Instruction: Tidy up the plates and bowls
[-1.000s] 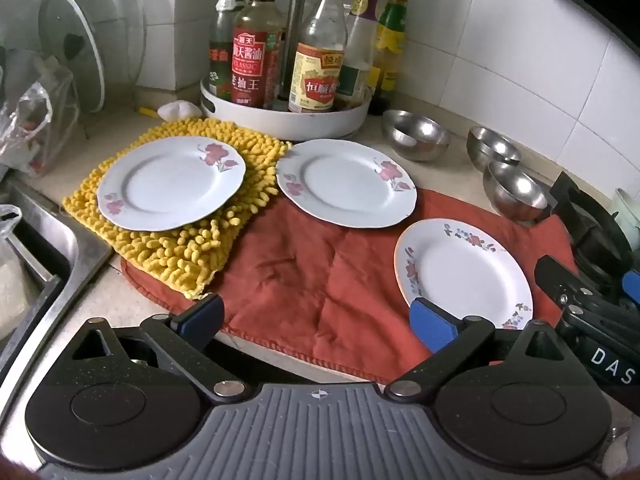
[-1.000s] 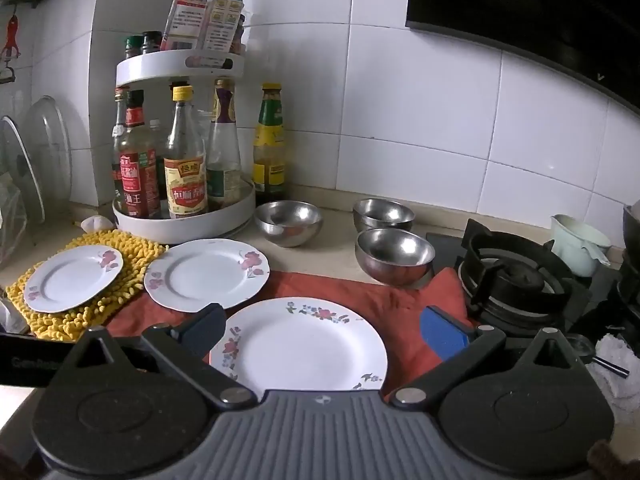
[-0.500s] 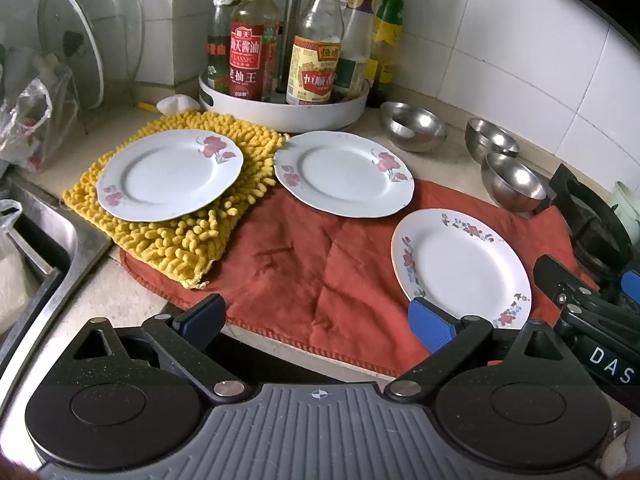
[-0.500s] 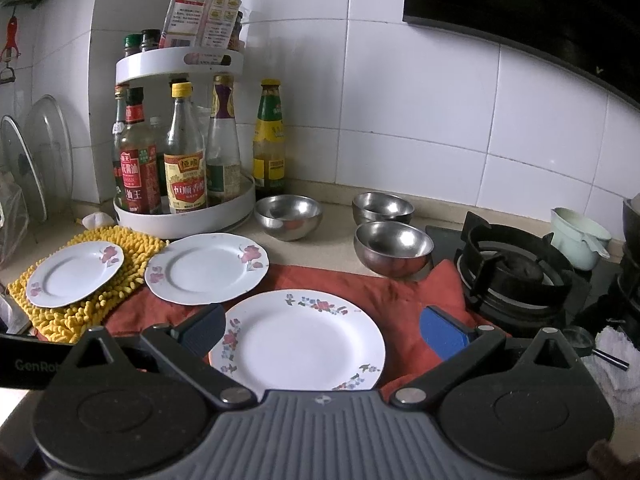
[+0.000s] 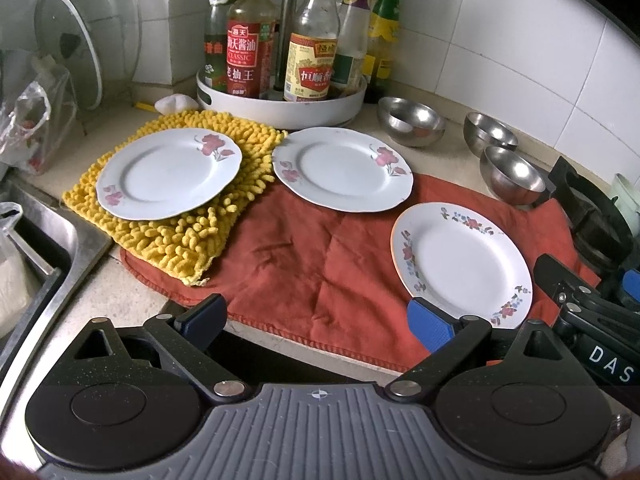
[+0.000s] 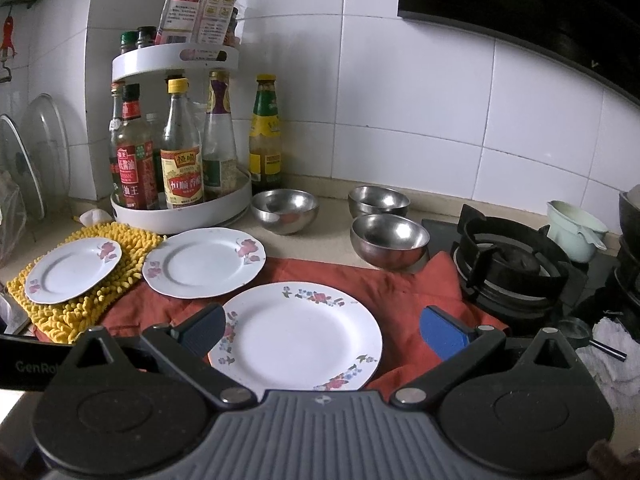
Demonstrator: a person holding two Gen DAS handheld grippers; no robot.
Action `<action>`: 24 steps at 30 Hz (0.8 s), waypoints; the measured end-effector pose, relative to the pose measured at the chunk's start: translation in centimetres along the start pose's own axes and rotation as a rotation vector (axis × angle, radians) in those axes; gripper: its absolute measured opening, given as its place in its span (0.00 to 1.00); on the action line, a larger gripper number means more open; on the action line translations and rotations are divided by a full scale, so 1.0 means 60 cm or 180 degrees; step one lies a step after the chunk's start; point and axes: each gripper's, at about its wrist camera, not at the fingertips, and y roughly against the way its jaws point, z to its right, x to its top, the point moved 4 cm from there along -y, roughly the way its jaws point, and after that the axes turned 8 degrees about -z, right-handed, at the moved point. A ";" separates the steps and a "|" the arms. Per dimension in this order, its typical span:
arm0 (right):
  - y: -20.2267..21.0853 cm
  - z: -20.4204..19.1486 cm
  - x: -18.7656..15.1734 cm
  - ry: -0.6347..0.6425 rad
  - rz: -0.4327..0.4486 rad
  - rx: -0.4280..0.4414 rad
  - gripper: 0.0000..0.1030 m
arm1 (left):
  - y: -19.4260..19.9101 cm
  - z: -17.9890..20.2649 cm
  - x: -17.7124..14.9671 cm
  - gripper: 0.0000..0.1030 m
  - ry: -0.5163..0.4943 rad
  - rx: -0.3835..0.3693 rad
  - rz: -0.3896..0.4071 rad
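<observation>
Plainly "CLASSIC" on soy-sauce bottle point(image 5: 244, 56)

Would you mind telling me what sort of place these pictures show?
Most likely a home kitchen counter: a gas stove burner, a steel sink, and a white turntable rack of sauce bottles against a tiled wall.

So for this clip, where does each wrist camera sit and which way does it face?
Left wrist: behind the open left gripper, above the counter edge by the sink, facing the yellow chenille mat.
Right wrist: behind the open right gripper, low over the multicolour-flowered white plate, facing the tiled wall.
Shared: that plate, red cloth, three steel bowls.
</observation>
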 end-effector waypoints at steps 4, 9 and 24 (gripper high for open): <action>0.001 0.000 -0.001 -0.0012 -0.0013 -0.0007 0.97 | -0.001 0.001 -0.001 0.96 0.0030 -0.0067 0.0007; -0.002 0.001 -0.003 -0.0047 -0.0019 -0.0028 0.97 | -0.006 0.009 -0.001 0.96 -0.0025 -0.0090 0.0018; -0.066 0.042 0.005 -0.0083 -0.0190 0.0010 0.97 | -0.078 0.054 0.036 0.92 -0.0043 -0.0327 -0.0088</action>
